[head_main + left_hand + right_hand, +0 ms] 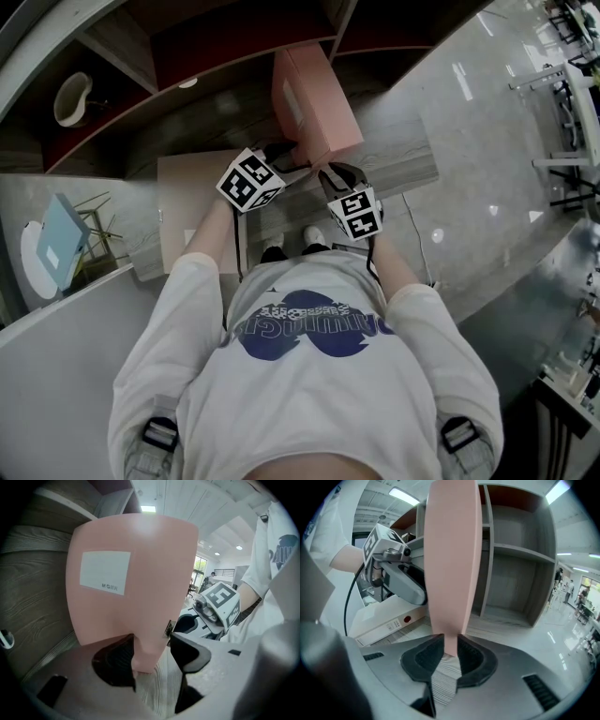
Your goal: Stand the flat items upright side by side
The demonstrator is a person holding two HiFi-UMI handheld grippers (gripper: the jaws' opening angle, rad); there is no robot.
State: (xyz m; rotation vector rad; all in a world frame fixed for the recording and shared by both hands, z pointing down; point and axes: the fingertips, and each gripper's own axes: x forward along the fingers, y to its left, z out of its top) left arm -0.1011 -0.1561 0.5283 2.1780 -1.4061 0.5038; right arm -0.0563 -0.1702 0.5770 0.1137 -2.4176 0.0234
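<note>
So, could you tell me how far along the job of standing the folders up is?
Nothing stands finished yet. In hand: the pink folder is upright, with the left gripper and the right gripper both clamped on it near its bottom. Left: release it standing, then raise the white binder, which lies flat beside it, and stand it alongside.

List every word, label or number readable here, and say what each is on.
"M&G": white label on the pink file box; the characters after it are too small to read.
Print on the T-shirt: upside down and blurred, unreadable.
Spine label on the white binder: too small to read.
</note>
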